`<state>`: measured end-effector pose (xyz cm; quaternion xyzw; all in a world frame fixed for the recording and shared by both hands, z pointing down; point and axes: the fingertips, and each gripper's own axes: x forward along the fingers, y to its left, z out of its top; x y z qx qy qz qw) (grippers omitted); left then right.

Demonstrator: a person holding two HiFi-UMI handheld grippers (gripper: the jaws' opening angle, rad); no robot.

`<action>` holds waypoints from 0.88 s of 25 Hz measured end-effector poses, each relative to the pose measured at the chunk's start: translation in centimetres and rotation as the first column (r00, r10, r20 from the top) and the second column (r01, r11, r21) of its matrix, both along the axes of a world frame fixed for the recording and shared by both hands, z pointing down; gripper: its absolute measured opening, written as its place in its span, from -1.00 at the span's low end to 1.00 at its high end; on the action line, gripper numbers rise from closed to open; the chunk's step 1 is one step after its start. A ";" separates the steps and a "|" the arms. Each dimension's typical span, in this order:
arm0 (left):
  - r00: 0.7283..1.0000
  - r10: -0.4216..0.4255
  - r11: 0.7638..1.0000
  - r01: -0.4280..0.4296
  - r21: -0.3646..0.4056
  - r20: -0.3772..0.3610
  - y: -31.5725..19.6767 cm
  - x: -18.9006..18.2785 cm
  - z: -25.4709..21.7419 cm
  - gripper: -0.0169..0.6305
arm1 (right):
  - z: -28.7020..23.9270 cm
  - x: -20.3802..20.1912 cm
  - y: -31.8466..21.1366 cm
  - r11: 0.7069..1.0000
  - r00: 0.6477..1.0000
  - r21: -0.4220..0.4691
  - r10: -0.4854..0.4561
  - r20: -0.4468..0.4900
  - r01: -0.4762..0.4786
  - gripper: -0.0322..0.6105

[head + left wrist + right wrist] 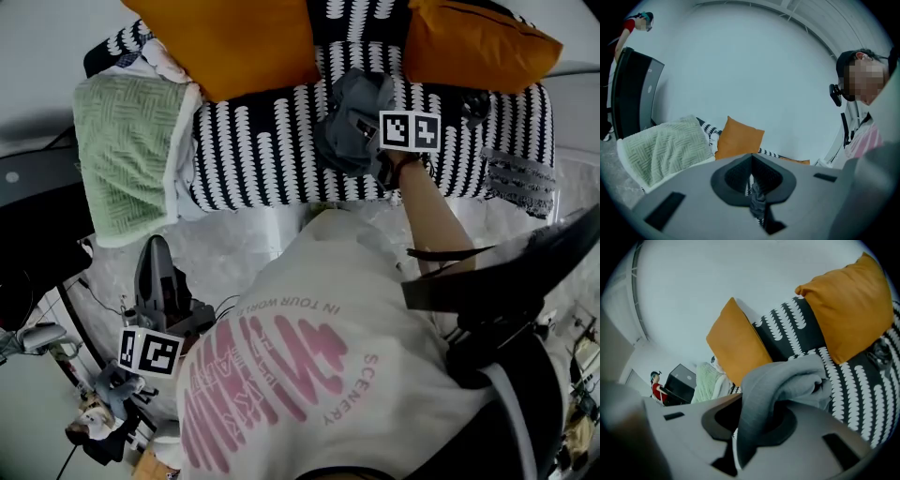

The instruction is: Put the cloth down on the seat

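Note:
A grey cloth (349,103) hangs bunched just above the black-and-white patterned sofa seat (253,141), between two orange pillows. My right gripper (364,133) is shut on it. In the right gripper view the cloth (787,380) folds out of the jaws and droops over the seat (853,380). My left gripper (155,248) is held low at the left, off the sofa and in front of it. In the left gripper view its jaws (752,187) stand close together with only a thin slit, and nothing is held in them.
A green knitted blanket (127,150) covers the sofa's left end. Orange pillows lean on the backrest at the left (230,37) and right (473,42). A small dark object (475,105) lies on the seat's right side. Cables and gear sit on the floor at the lower left.

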<state>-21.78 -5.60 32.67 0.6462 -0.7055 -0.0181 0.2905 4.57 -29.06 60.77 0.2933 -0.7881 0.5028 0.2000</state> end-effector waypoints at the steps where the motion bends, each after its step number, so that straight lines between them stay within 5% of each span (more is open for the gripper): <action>1: 1.000 -0.003 1.000 0.003 0.001 0.001 0.1 -0.1 0.0 -0.92 | 0.4 -0.1 0.3 1.000 0.999 0.012 -0.027 -0.021 0.028 -0.68; 7: 0.999 -0.038 0.999 0.038 0.007 -0.033 0.3 -0.5 0.6 -0.92 | 2.3 0.2 1.1 0.993 0.984 0.043 -0.101 -0.148 0.108 -0.68; 13: 1.000 0.002 0.999 -0.003 -0.040 -0.019 -0.6 -0.2 1.2 -0.92 | 5.6 1.9 1.9 0.978 0.910 -0.019 -0.202 -0.361 0.209 -0.68; 22: 0.999 0.027 0.998 -0.028 -0.051 -0.035 -1.5 0.4 1.6 -0.92 | 7.8 2.8 4.3 0.970 0.878 -0.072 -0.241 -0.414 0.232 -0.68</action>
